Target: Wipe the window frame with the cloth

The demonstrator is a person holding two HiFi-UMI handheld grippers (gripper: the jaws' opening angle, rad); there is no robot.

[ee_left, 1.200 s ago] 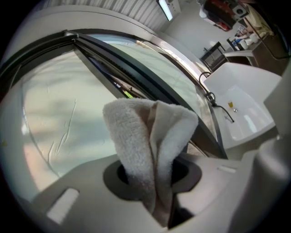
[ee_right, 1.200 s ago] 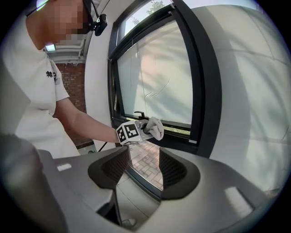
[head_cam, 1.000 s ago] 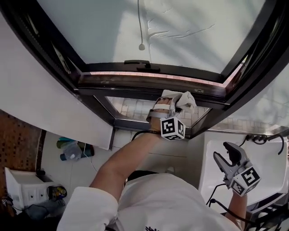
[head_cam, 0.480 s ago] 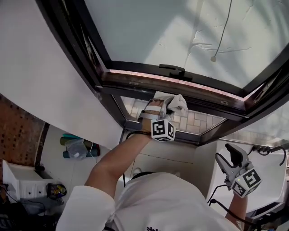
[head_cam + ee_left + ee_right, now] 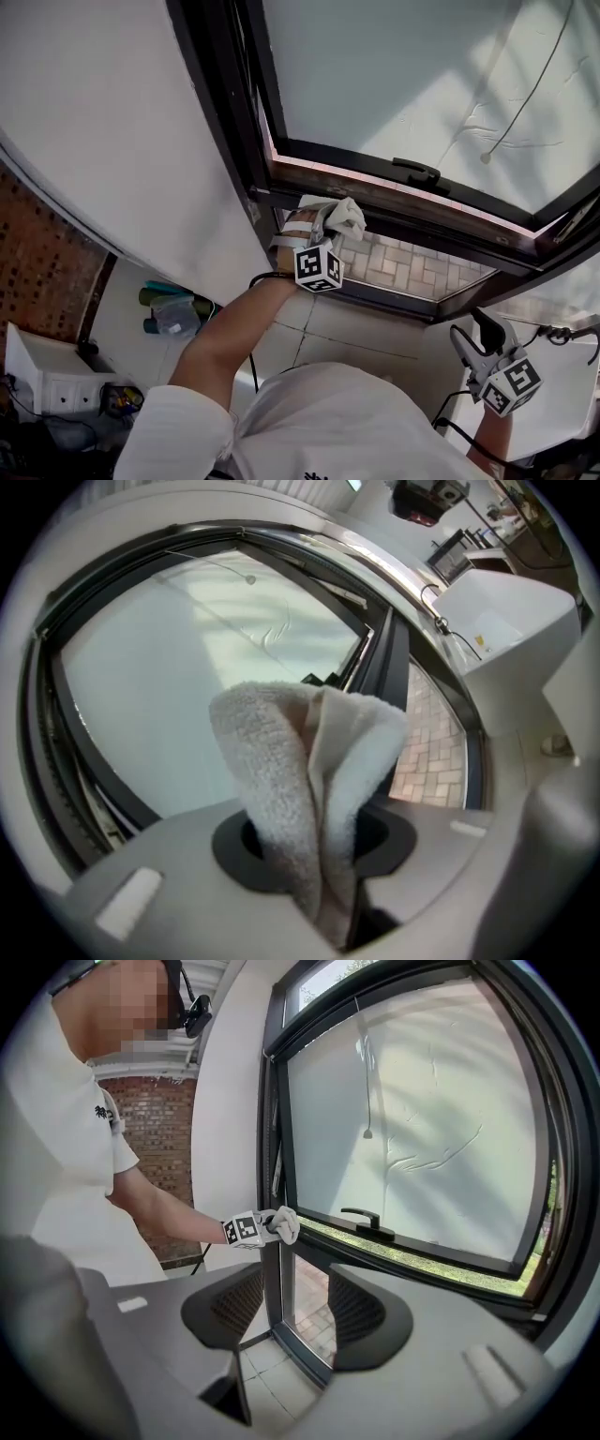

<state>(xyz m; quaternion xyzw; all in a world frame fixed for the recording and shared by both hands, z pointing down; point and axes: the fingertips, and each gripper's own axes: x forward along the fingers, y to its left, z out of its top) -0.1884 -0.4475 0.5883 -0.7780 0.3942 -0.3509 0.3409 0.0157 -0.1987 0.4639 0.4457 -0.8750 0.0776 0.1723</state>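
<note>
Window frame (image 5: 225,94), cloth (image 5: 300,789) clamped in left hand-held gripper (image 5: 316,223), right hand-held gripper (image 5: 286,1316), jaws spread in own view

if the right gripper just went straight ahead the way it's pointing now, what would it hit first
Most likely the window frame: its dark upright post stands dead ahead, between the open jaws of the right gripper, with nothing nearer in that line. How far off it is stays unclear.

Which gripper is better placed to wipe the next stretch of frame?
Left. The left gripper is shut on the cloth, right at the window frame near its left corner. The right gripper is open, empty and held low, away from the frame.
</note>
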